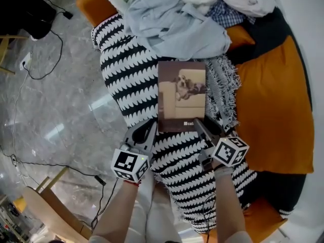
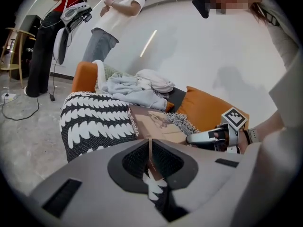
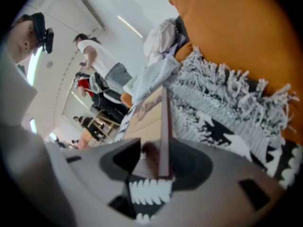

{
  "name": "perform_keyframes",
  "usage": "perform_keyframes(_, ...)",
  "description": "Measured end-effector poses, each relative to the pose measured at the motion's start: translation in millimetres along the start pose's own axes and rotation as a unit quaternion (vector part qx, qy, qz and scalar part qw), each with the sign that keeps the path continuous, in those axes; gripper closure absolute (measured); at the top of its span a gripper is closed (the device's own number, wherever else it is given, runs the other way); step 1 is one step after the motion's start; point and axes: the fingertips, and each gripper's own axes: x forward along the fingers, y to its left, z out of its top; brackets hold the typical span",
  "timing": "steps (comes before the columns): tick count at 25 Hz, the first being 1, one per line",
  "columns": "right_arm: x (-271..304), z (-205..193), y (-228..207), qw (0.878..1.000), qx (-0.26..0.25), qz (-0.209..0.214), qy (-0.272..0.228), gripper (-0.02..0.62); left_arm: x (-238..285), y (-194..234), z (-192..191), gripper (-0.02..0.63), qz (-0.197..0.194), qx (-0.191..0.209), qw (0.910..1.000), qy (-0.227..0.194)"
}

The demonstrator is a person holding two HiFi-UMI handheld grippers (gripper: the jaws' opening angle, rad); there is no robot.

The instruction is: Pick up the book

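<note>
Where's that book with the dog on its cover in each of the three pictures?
Head view: the book lies at the centre, cover up.
Left gripper view: just below centre, its near corner between the jaws.
Right gripper view: centre-left, seen edge-on, rising from the jaws.
Shared landmark: the orange cushion, right of the book in every view.

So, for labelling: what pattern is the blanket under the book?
Blanket: black with white scalloped rows; clearest in head view.

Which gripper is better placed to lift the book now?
Left. The left gripper is clamped on the book at a near corner; the right gripper straddles its edge, jaws apart, not pressing.
</note>
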Motion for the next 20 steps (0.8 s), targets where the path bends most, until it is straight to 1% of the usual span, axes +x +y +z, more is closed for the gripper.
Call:
perform_keyframes(3, 7.3, -1.6, -5.8, 1.0, 0.01, 0.012, 0.014, 0.413, 5.0, 3.6, -8.0, 0.58, 0.003, 0.006, 0.9999, 0.008)
perform_keyframes(6, 4.2, 1.3, -9.3, 1.0, 0.001, 0.015, 0.025, 0.409, 10.1, 0.5, -10.5, 0.58, 0.0, 0.008, 0.9999, 0.015)
perform_keyframes(7, 3.3, 3.7, -11.3, 1.0, -0.001, 0.015, 0.027, 0.4, 12.3, -0.8, -9.7, 0.58, -0.001, 0.009, 0.9998, 0.016)
perform_keyframes(8, 3.0, 6.1, -12.7, 0.999, 0.001, 0.017, 0.028, 0.369, 14.0, -2.3, -8.6, 0.58, -0.002, 0.01, 0.9998, 0.018)
perform_keyframes(11, 3.2, 7.3, -10.0, 0.999, 0.007, 0.031, 0.041, 0.357, 14.2, -6.3, -8.7, 0.58, -0.007, 0.023, 0.9994, 0.026)
perform_keyframes(14, 4.6, 5.9, -4.1, 0.997, -0.01, 0.043, 0.057, 0.357, 12.8, -5.3, -11.8, 0.58, -0.01, 0.027, 0.999, 0.033)
perform_keyframes(17, 4.9, 12.9, -0.8, 0.997, -0.024, 0.046, 0.057, 0.357, 14.5, -5.0, -8.7, 0.58, -0.01, 0.023, 0.9991, 0.035)
perform_keyframes(18, 4.3, 15.2, 0.7, 0.997, -0.022, 0.047, 0.056, 0.357, 15.0, -3.8, -8.7, 0.58, -0.006, 0.02, 0.999, 0.039)
perform_keyframes(20, 4.4, 15.3, 5.7, 0.997, -0.018, 0.049, 0.056, 0.357, 15.6, 4.8, -19.7, 0.58, 0.016, 0.017, 0.997, 0.073)
